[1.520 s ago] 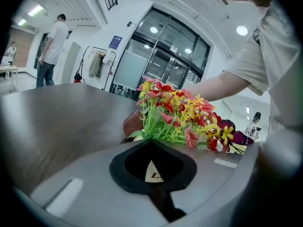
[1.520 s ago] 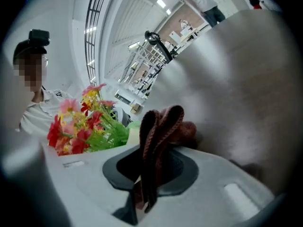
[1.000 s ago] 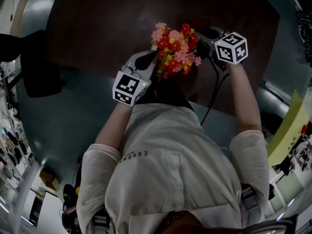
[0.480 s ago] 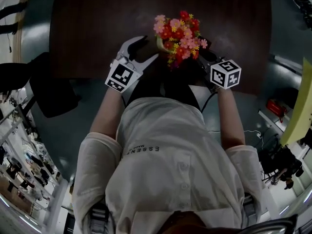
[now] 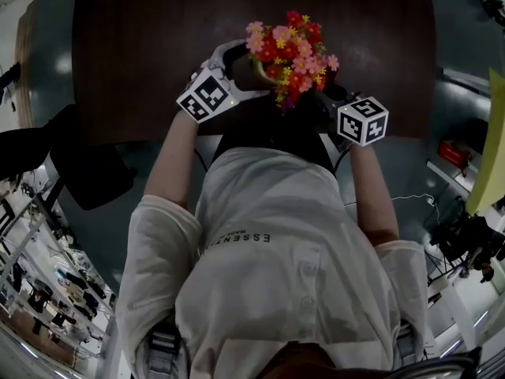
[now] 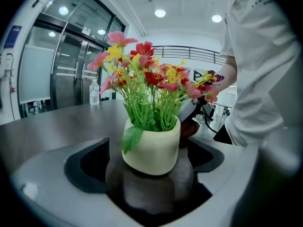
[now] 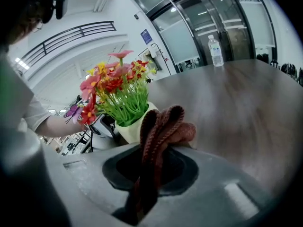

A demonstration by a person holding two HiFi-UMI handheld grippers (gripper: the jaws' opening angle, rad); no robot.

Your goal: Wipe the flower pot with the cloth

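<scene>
A cream flower pot (image 6: 152,148) full of red, pink and yellow flowers (image 5: 290,52) stands on the dark table (image 5: 142,38) near its front edge. My left gripper (image 5: 237,73) is at the pot's left. Its jaws have just been opening and now stand wide on either side of the pot, not touching it. My right gripper (image 7: 151,174) is shut on a brown knitted cloth (image 7: 161,126), which sticks out in a bunch. It sits to the right of the pot (image 7: 132,124), a little apart from it. In the head view the flowers hide the pot.
A water bottle (image 7: 215,51) stands far back on the table. A black chair (image 5: 71,164) is at the left, off the table. The person's body is close against the table's front edge (image 5: 410,142). Glass doors (image 6: 71,65) lie beyond the table.
My left gripper has come up beside the flowers and its jaws have spread apart around the pot. My right gripper has drawn back from beside the flowers toward the table's front edge.
</scene>
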